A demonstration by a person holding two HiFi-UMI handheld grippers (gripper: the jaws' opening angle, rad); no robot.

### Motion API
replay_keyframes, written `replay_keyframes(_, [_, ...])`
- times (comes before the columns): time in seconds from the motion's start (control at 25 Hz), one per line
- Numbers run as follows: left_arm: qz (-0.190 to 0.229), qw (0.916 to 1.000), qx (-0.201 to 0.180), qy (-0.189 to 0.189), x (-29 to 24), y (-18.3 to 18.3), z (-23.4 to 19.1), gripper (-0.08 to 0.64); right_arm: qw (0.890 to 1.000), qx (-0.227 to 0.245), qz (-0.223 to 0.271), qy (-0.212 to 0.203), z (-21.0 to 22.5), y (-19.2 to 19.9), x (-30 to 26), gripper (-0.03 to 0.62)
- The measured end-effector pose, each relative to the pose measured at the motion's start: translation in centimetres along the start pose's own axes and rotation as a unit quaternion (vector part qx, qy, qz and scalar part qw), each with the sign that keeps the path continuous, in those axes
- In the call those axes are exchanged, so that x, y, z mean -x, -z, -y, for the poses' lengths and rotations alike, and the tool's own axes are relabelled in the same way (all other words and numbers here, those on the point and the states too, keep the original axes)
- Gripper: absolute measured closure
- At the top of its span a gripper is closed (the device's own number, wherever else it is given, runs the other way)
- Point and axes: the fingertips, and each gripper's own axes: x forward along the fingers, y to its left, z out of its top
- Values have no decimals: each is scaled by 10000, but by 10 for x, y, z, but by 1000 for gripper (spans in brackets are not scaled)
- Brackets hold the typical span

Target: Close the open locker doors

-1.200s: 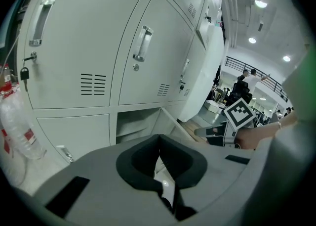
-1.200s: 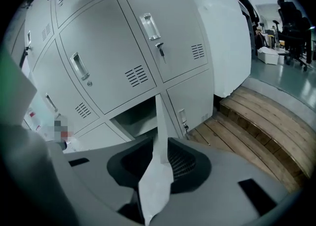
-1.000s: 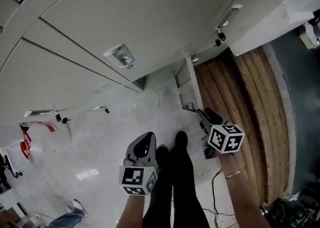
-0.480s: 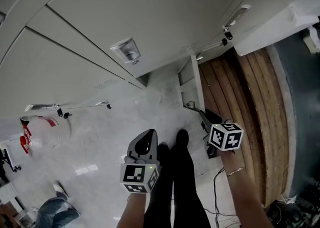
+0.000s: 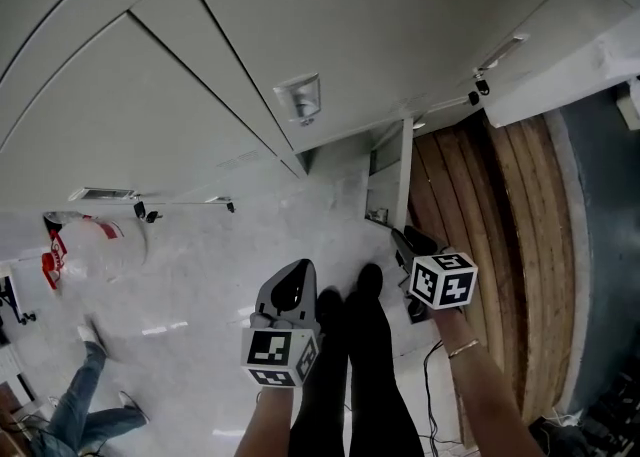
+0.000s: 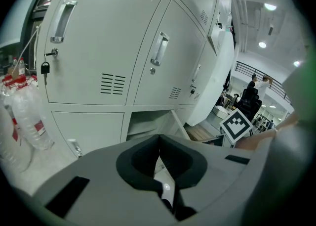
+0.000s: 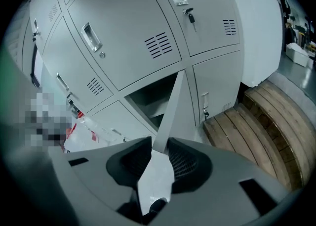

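The lockers (image 5: pixel 330 35) are pale grey, and one bottom door (image 5: pixel 403 160) stands open, edge-on, beside its dark compartment (image 7: pixel 153 99). My right gripper (image 5: pixel 400 237) is at that door's lower outer edge. In the right gripper view the door (image 7: pixel 173 106) runs down between the jaws of the right gripper (image 7: pixel 160 143), which have just been closing and now press on its edge. My left gripper (image 5: pixel 293 270) hangs over the floor in front of the lockers, apart from the door. The left gripper (image 6: pixel 159 137) has its tips together with nothing between them; the open door (image 6: pixel 178 123) lies beyond.
A wooden platform (image 5: pixel 490 245) lies right of the open door. Water bottles (image 5: pixel 95 245) stand at the left by the lockers. The holder's dark legs (image 5: pixel 355 365) are between the grippers, a cable (image 5: pixel 435 365) trails beside them, and another person (image 5: pixel 70 410) is at the lower left.
The right gripper has closed in on the open door's edge. The head view has swung, so the lockers sit lower and more to the right. The person at the lower left has walked.
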Motion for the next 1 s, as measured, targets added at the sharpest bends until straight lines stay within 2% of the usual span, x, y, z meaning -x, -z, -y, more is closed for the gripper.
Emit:
replay_keyframes(0.68, [199, 9984, 335, -416, 22, -8, -39, 540, 9971, 700, -262, -158, -56, -10, -36, 463])
replay_keyframes(1.0, [211, 9977, 380, -516, 27, -8, -51, 540, 9947, 953, -341, -188, -69, -14, -47, 460])
